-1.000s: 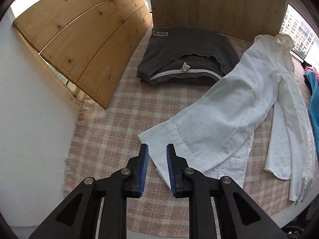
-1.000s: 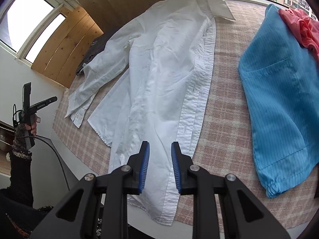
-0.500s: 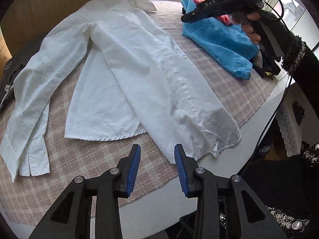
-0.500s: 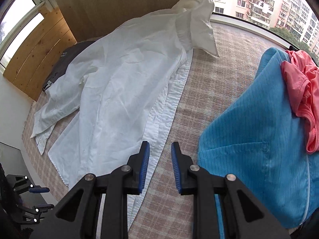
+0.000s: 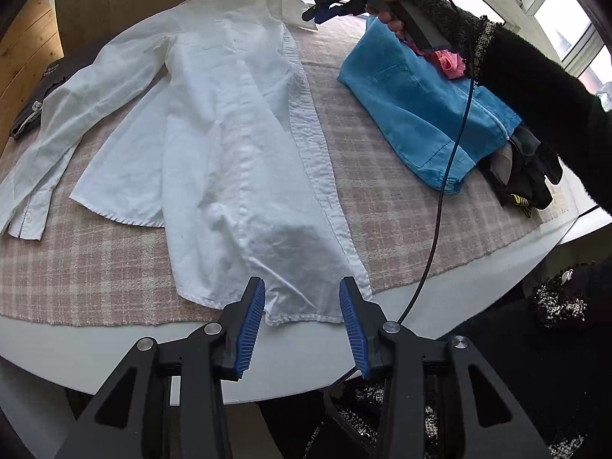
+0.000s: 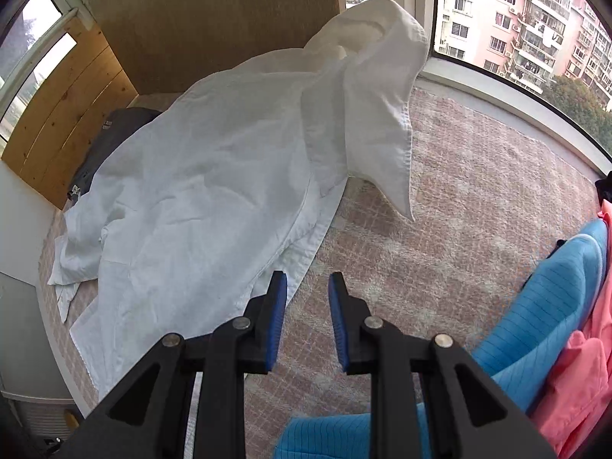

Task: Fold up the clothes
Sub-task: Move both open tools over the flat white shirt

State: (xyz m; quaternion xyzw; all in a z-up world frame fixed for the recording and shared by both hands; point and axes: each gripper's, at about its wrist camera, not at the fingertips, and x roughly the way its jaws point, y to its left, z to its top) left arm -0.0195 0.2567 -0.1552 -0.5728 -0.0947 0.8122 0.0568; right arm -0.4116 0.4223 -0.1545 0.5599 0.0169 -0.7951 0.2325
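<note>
A white long-sleeved shirt (image 5: 229,134) lies spread on the checked pink tablecloth (image 5: 382,206), collar far, hem near the table's front edge. My left gripper (image 5: 302,298) is open and empty, jaws wide, just above the shirt's bottom hem corner. My right gripper (image 6: 307,290) is open and empty, low over the cloth beside the shirt's button edge (image 6: 310,241), below the raised collar (image 6: 382,114). The right gripper also shows in the left wrist view (image 5: 329,11), near the collar.
A blue garment (image 5: 420,107) with a pink one (image 6: 589,363) on it lies to the right. Dark clothes (image 5: 528,176) sit at the right edge. A folded grey garment (image 6: 111,134) lies far left by wooden boards (image 6: 69,114). A cable (image 5: 440,199) hangs from the right hand.
My left gripper swung from the sleeve cuff to the shirt's bottom hem and opened wider. My right gripper moved up along the button edge toward the collar.
</note>
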